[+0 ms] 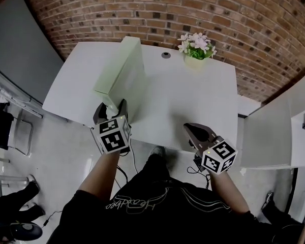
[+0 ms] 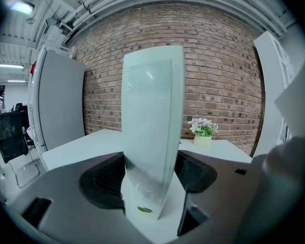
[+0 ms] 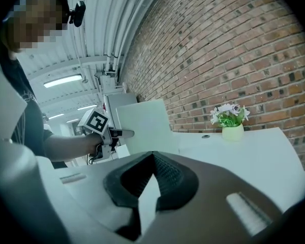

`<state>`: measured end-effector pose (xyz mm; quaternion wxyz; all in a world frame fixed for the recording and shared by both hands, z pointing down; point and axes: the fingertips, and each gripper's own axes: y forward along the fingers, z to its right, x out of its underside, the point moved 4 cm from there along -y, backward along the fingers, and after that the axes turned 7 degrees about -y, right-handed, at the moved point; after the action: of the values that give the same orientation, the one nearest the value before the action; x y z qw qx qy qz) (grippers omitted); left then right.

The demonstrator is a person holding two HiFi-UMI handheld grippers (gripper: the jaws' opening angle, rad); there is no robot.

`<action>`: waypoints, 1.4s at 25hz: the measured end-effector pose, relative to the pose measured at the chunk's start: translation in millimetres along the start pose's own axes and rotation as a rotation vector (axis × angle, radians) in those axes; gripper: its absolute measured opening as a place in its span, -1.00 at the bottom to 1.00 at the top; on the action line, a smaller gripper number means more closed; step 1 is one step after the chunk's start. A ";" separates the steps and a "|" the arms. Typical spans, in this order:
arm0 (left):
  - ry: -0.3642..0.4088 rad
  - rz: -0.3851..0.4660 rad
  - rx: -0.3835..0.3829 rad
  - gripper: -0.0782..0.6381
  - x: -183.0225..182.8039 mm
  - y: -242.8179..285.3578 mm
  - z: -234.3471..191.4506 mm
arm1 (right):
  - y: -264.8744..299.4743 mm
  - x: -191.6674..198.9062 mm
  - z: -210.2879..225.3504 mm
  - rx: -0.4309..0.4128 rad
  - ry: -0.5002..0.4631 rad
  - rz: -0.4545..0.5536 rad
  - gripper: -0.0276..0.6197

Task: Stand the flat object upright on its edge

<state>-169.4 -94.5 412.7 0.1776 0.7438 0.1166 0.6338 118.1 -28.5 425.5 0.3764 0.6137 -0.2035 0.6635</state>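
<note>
The flat object is a pale green box standing upright on its long edge on the white table, its near end at the table's front edge. My left gripper is shut on that near end, and in the left gripper view the box fills the gap between both jaws of the gripper. My right gripper is shut and empty, held over the table's front edge to the right, well apart from the box. The right gripper view shows the box side-on with the left gripper at its end.
A small pot of white flowers stands at the table's far right, with a cable hole to its left. A brick wall runs behind. A grey panel and a chair stand on the left, and white cabinets on the right.
</note>
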 end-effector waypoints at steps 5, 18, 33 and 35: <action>0.002 -0.008 0.004 0.07 -11.7 28.2 5.7 | 16.0 -4.6 22.6 0.011 0.018 -0.007 -0.90; 0.009 -0.005 0.004 0.07 -46.7 107.7 15.4 | 67.5 -22.9 80.1 0.045 0.057 -0.044 -0.90; 0.029 0.018 0.011 0.07 -83.5 192.3 26.7 | 114.5 -35.7 134.6 0.094 0.095 -0.072 -0.90; 0.030 0.018 0.012 0.07 -87.4 201.2 28.2 | 118.7 -36.8 139.6 0.100 0.099 -0.075 -0.90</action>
<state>-166.9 -315.6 413.0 0.1658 0.7361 0.1163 0.6459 120.1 -215.2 435.5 0.3796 0.6054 -0.1283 0.6877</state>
